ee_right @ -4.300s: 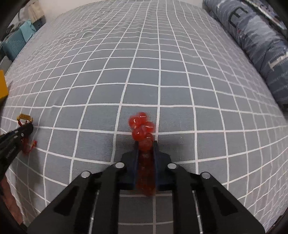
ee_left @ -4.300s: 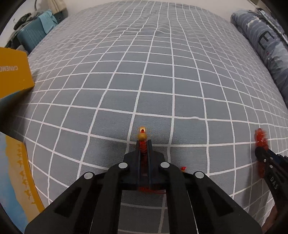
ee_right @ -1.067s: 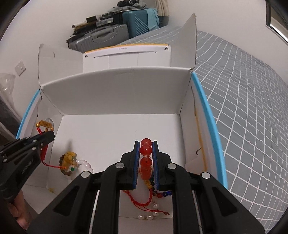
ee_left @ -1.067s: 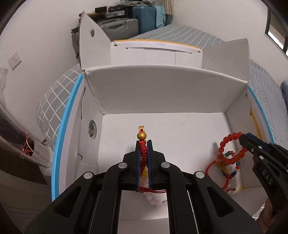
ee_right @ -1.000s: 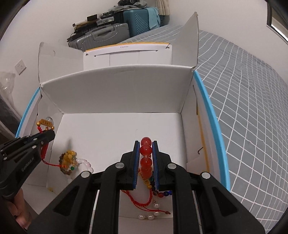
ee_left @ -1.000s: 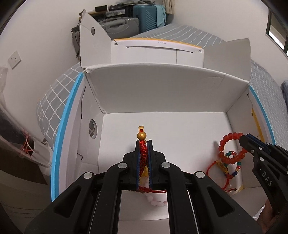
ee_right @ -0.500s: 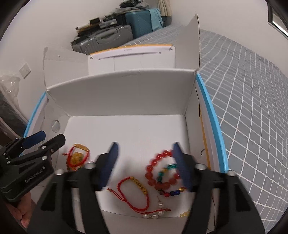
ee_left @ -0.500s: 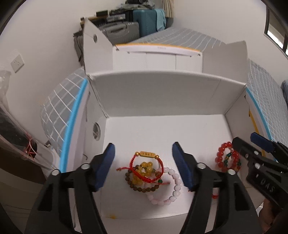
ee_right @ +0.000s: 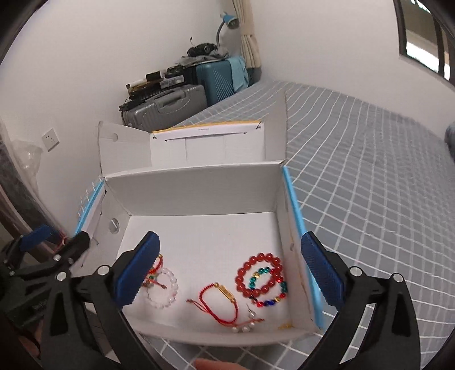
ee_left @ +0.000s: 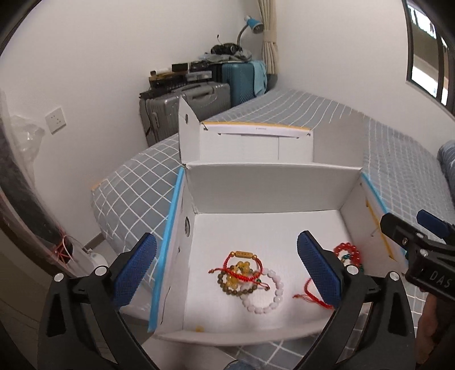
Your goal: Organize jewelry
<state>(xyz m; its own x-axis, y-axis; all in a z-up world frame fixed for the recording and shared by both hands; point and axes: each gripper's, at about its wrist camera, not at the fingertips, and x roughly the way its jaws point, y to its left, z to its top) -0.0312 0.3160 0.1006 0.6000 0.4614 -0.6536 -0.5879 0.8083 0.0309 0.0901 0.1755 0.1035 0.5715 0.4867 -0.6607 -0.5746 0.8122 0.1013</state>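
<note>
A white cardboard box (ee_left: 270, 185) stands open on the bed. My left gripper (ee_left: 226, 238) hovers above its left half, jaws opening wide, with nothing between them. Below it a red cord bracelet with a gold tube (ee_left: 241, 266) lies on amber and brown beads beside a pale pink bead bracelet (ee_left: 267, 296). My right gripper (ee_right: 229, 236) hangs over the right half, jaws also opening and empty. Under it the red bead bracelet (ee_right: 257, 274) rests on a multicoloured bead bracelet (ee_right: 268, 296), next to another red cord bracelet (ee_right: 224, 296) and some pearls (ee_right: 244, 328).
The box's lid flaps (ee_left: 256, 142) stand up behind it. The grey checked bed sheet (ee_right: 369, 199) spreads to the right. Grey and teal suitcases (ee_left: 199, 99) are stacked in the corner by the wall, with a blue lamp (ee_left: 253, 25) above. A fingertip (ee_right: 210, 364) shows at the bottom.
Both grippers opened and let go: the red cord bracelet and the red bead bracelet now lie on the box floor. Both grippers have risen and drawn back from the box.
</note>
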